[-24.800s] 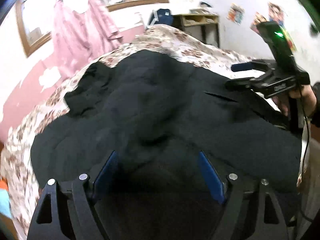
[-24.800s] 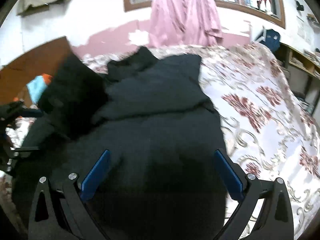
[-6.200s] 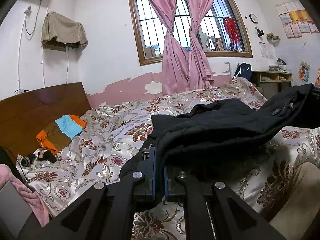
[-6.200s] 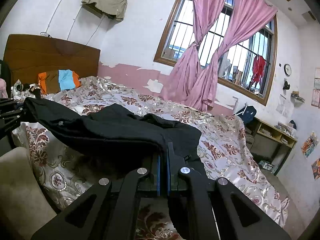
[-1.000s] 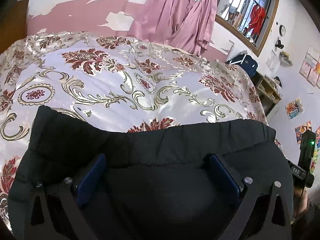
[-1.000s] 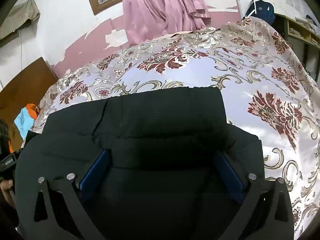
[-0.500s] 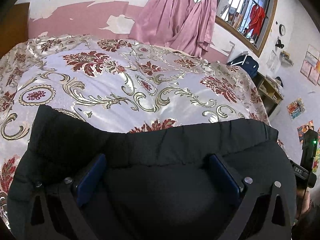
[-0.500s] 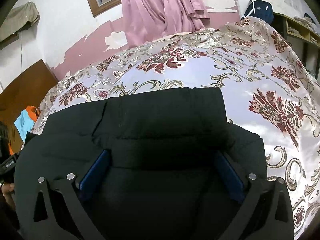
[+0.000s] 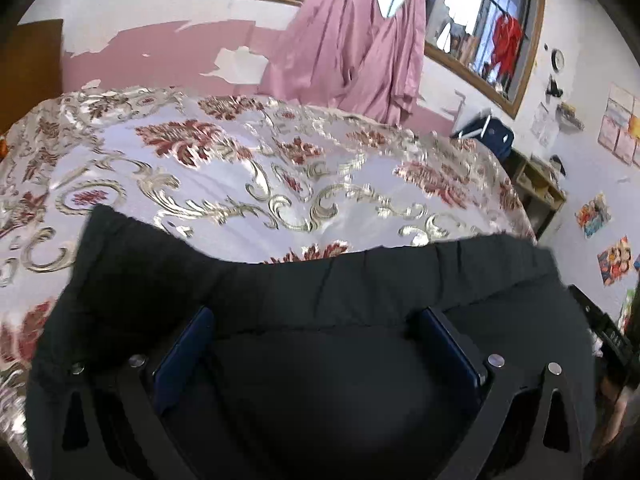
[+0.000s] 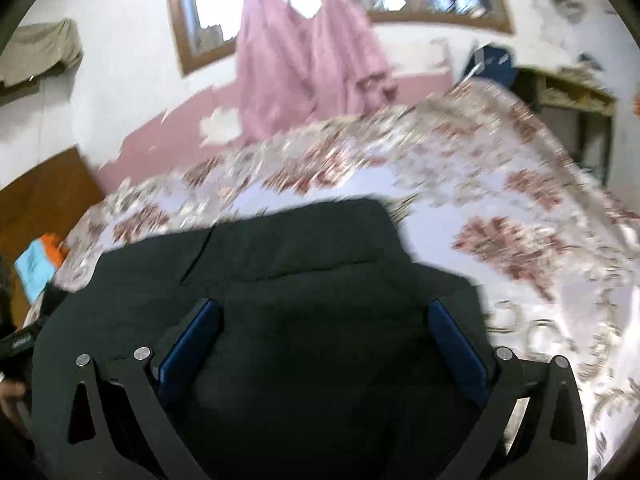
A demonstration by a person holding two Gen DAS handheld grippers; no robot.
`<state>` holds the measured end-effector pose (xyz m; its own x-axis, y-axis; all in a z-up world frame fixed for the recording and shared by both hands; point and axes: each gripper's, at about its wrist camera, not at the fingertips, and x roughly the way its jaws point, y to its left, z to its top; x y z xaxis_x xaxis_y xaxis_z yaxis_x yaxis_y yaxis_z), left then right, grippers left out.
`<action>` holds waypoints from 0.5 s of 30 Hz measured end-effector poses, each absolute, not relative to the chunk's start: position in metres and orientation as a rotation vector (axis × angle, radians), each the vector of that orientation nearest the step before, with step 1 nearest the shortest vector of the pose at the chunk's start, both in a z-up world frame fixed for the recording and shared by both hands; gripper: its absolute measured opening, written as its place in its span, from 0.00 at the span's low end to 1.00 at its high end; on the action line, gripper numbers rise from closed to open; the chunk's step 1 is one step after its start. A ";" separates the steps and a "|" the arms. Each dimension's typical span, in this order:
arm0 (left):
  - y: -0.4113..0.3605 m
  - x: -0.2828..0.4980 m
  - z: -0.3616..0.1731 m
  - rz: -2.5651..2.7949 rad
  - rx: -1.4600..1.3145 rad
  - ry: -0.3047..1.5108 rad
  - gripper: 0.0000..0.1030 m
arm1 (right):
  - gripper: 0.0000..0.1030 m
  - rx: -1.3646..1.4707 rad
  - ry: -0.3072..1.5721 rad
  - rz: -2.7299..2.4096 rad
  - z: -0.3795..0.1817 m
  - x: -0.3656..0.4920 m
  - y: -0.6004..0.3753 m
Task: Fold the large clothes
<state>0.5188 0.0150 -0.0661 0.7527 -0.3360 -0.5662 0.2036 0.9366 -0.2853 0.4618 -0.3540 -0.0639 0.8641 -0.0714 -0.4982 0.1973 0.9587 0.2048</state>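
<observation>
A folded black padded coat (image 9: 320, 360) lies on the near edge of the floral bedspread (image 9: 240, 168), both the left gripper (image 9: 316, 344) and right gripper (image 10: 324, 336) spread wide and empty above it; soft, bulky and springy, it looks best taken at its folded edges.
</observation>
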 end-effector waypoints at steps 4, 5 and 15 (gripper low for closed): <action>0.043 0.492 -0.041 -0.339 -0.359 0.574 1.00 | 0.99 0.361 0.290 -0.197 -0.048 0.409 -0.378; 0.049 0.488 -0.037 -0.335 -0.364 0.576 1.00 | 0.99 0.396 0.273 -0.199 -0.048 0.401 -0.385; 0.129 0.466 -0.049 -0.249 -0.358 0.763 1.00 | 0.99 0.555 0.539 -0.011 -0.079 0.407 -0.424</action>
<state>0.4663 0.1291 -0.0491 0.6978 -0.3467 -0.6268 0.0903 0.9106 -0.4032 0.4070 -0.4242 -0.0786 0.8619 0.1323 -0.4895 0.1523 0.8533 0.4987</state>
